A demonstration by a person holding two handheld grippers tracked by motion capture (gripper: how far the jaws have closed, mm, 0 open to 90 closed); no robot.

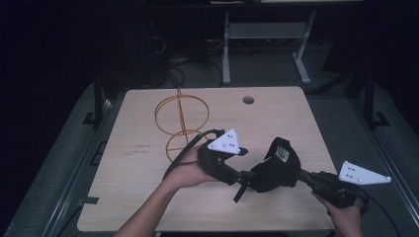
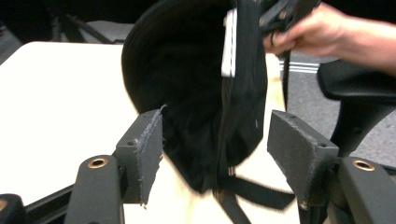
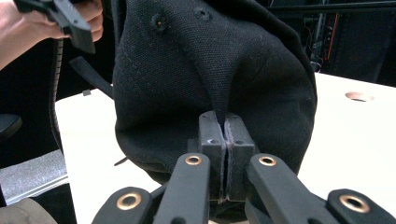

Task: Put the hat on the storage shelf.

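**A:** What does the high view show, biggest thing first?

**B:** A pale wooden surface (image 1: 148, 197) takes up most of it, with a small round hole at 12 o'clock. At about 10 o'clock from the centre stands a gold wire stand (image 1: 181, 121), made of rings on a thin stem. At about 5 o'clock a black cap (image 1: 276, 170) is held just above the surface, between two hand-held tools.

**A:** How do the tools stand?

**B:** The right gripper (image 3: 225, 135) has its jaws pressed together on a pinched fold of the cap's crown. The left gripper (image 2: 215, 140) has its jaws apart, one on either side of the cap's back edge, where a strap (image 2: 252, 191) hangs down. Neither pad looks to press the fabric yet.

**A:** Which step is in hand?

**B:** It looks like a two-handed take-up of the cap, perhaps to set it on the wire stand. The next move would likely call for the left jaws to close on the rim near the strap.

**A:** Anything hard to make out?

**B:** The cap's brim is hidden. The white label (image 1: 282, 153) cannot be read. The person's right hand (image 1: 346, 217) is cut off at the bottom edge, and the room behind is dark.
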